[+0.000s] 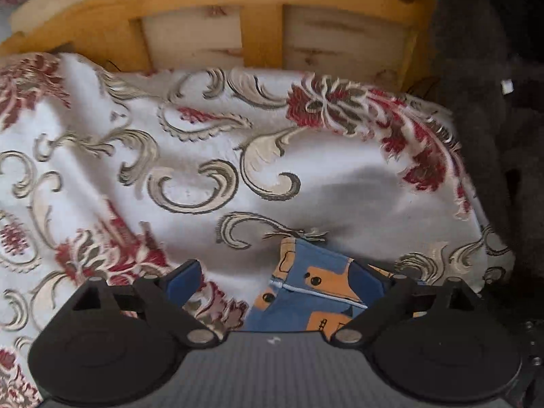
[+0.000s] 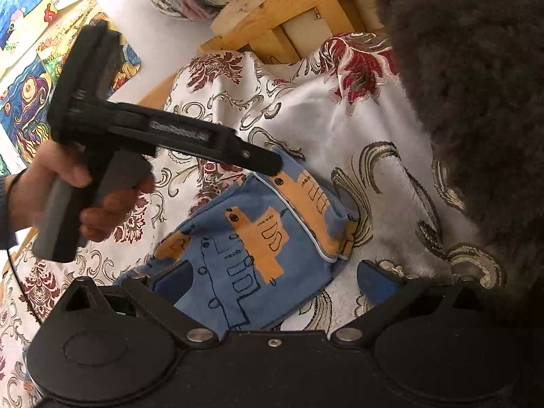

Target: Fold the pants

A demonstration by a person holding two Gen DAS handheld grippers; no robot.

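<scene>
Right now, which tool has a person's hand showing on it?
The left tool, seen sideways across the pants: a hand grips it. The right tool shows only its two blue fingers.

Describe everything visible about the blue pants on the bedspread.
The small blue pants with orange block shapes and dark line drawings look like soft cotton knit, with a white piped seam running diagonally. They lie already folded into a compact bundle on the white floral-embroidered bedspread. The left gripper reaches to their far edge, its jaws wide in its own view; the open right gripper frames the near edge.
</scene>
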